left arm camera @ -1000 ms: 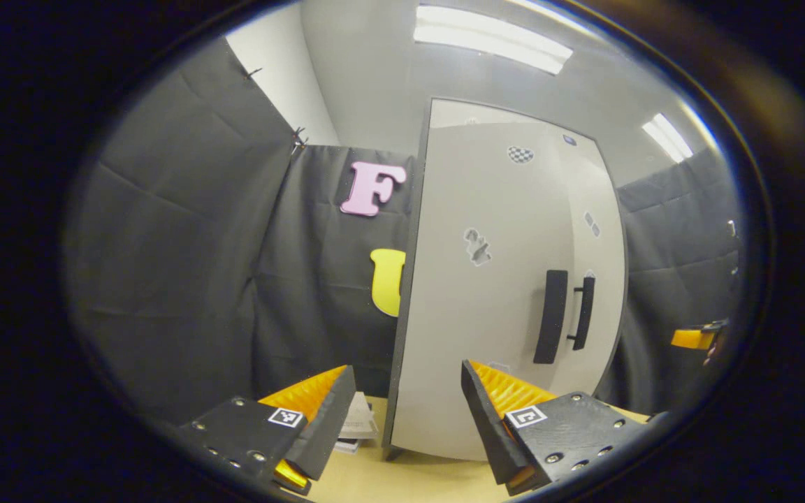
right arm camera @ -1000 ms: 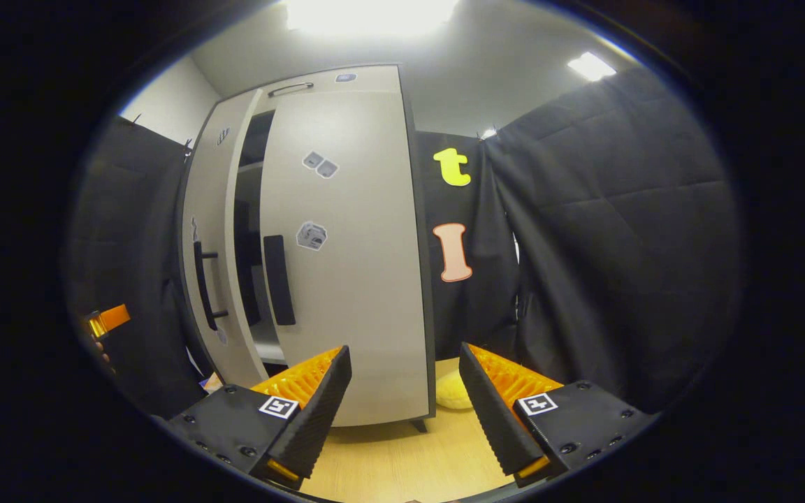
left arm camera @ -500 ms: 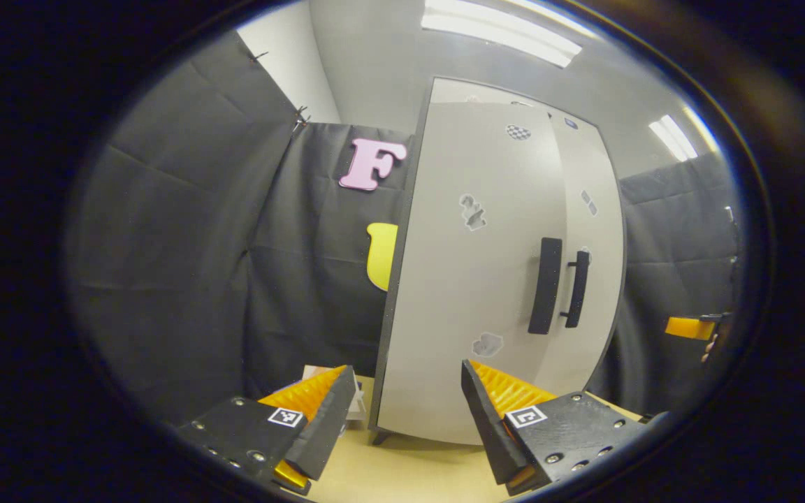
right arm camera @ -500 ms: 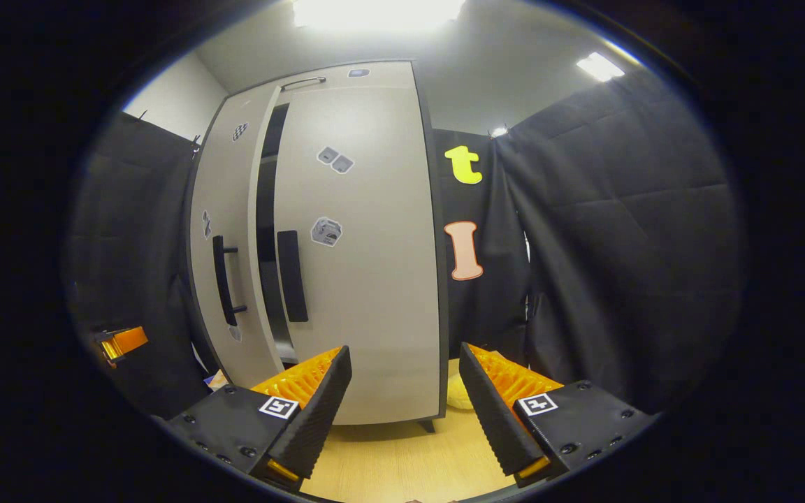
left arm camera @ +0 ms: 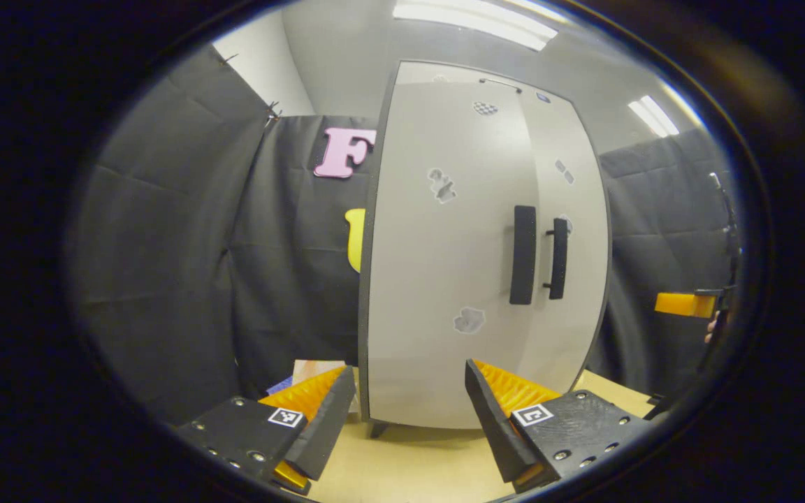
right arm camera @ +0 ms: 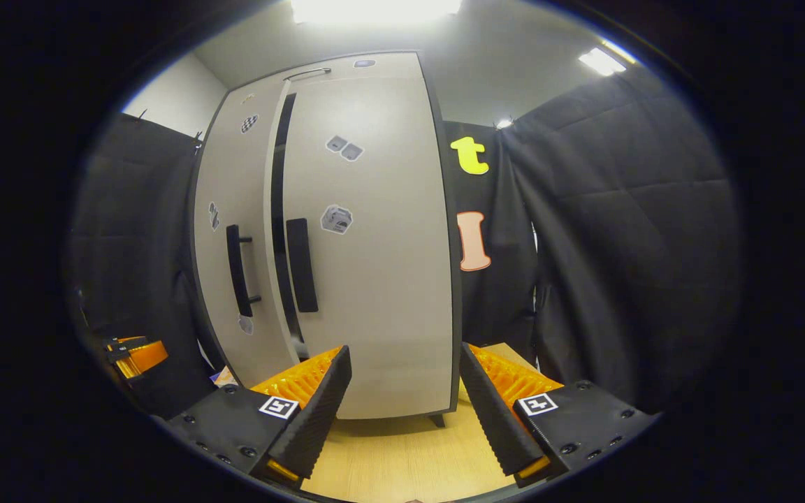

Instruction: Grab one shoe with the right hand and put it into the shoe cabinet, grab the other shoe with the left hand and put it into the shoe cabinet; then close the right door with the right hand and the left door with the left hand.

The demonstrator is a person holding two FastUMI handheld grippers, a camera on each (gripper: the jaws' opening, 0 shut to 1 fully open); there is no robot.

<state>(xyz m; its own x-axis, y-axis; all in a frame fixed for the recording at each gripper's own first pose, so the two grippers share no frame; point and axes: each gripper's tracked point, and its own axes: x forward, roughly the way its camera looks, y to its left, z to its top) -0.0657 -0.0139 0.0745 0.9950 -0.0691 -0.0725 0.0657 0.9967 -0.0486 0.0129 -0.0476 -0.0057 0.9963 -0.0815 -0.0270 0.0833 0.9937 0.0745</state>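
In the left gripper view my left gripper [left arm camera: 406,412] hangs with its fingers spread wide and nothing between them, above the pale wooden tabletop [left arm camera: 416,468]. Ahead of it stands the tall light-grey shoe cabinet with dark edges [left arm camera: 402,175]; its left door [left arm camera: 437,279] looks flush, its black bar handle [left arm camera: 523,255] just beside the right door's black handle [left arm camera: 558,258]. Some flat printed papers [left arm camera: 308,370] lie at the cabinet's left foot. In the right gripper view a narrow dark gap [right arm camera: 278,230] shows between the left door and the right door [right arm camera: 381,279] — they are not quite together from this side. The shoes are hidden; I cannot tell where they lie. My right gripper [right arm camera: 406,409] is likewise wide apart and empty, low before the right door and not touching it.
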